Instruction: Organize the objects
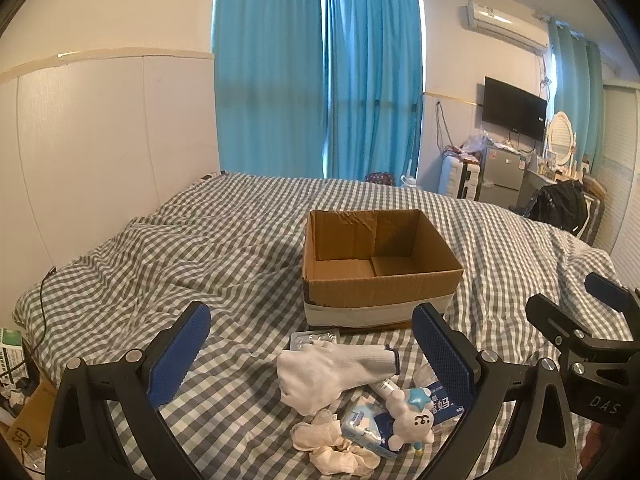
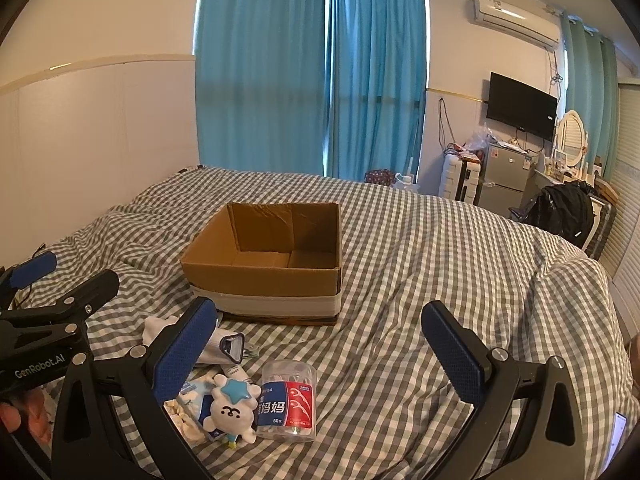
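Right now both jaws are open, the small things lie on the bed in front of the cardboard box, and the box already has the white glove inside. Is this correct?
Not quite: the cardboard box is empty, as the right wrist view shows. The white glove lies on the bed before it. The rest holds.

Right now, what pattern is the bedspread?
Grey-and-white gingham check on the bedspread, clearest in the right wrist view.

On the bed [image 1: 200, 248] ahead of me the cardboard box [image 1: 376, 280] sits beyond a cluster lying nearer my grippers: glove [image 1: 332, 368] just before the box, plush toy [image 2: 232, 408] nearest, floss-pick jar [image 2: 288, 404] touching its right, tissue pack [image 1: 364, 424] at its left.
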A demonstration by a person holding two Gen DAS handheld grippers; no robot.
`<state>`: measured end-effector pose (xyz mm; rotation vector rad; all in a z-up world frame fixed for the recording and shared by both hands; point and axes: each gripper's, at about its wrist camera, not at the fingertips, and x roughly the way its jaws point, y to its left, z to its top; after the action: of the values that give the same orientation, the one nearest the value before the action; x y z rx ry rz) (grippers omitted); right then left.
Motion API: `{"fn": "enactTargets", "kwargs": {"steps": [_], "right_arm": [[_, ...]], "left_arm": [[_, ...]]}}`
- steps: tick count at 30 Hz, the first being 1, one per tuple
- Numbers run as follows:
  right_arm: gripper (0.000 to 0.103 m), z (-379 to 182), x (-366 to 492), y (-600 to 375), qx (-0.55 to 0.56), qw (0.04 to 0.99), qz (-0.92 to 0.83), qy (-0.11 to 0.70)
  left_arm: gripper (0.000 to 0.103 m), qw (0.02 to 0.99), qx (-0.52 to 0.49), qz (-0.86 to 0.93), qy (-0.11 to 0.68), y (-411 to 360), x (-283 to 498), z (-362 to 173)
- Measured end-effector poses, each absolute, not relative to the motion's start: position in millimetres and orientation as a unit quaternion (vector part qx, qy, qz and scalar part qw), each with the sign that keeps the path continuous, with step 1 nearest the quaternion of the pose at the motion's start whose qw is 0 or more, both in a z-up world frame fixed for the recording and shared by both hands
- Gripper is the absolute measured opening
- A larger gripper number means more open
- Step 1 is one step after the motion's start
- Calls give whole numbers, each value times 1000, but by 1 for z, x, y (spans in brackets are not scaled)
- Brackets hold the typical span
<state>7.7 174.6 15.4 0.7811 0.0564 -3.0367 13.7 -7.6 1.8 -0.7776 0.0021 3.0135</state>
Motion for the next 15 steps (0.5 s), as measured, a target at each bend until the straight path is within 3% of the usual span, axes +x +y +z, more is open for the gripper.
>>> {"fn": "enactTargets", "kwargs": {"steps": [11, 15], "right_arm": [[103, -11, -6, 177, 295, 3, -955, 27], [103, -37, -18, 179, 338, 1, -941, 31]], "left_arm": [[99, 8, -309, 951, 29, -6, -2, -43], [93, 4, -343, 938, 42, -7, -12, -71]]}}
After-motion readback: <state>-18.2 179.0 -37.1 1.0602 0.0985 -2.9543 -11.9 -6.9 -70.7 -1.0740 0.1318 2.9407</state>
